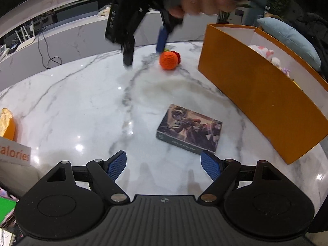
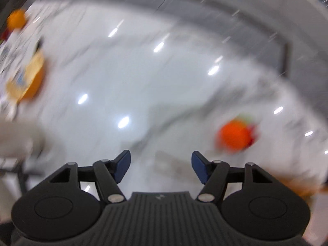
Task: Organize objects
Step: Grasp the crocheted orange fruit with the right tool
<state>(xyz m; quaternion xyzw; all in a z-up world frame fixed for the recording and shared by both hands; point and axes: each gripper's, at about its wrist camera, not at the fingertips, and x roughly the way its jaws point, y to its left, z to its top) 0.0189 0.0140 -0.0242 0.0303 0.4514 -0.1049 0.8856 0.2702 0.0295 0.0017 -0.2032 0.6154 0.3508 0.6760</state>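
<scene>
In the left wrist view the left gripper [image 1: 163, 165] sits low over the marble table [image 1: 82, 106], its blue-padded fingers [image 1: 117, 165] spread wide with nothing between them. Just ahead, at about one o'clock, a small box with dark printed artwork [image 1: 189, 129] lies flat on the marble, its near corner close to the right-hand pad but not touching it. At about three o'clock an open orange box [image 1: 260, 94] stands on the table, with soft toys [image 1: 266, 54] showing over its wall. Farther out, near twelve o'clock, an orange crocheted ball [image 1: 169, 60] with a bit of red and green on it rests on the table, well apart from the printed box. Above it hangs the right gripper [image 1: 143, 47], held by a hand [image 1: 196, 0]; its fingers stand apart and empty. The right wrist view is heavily blurred: the pads [image 2: 123, 167] are parted over bare marble, and the ball [image 2: 235, 136] lies at about two o'clock, outside the gap.
</scene>
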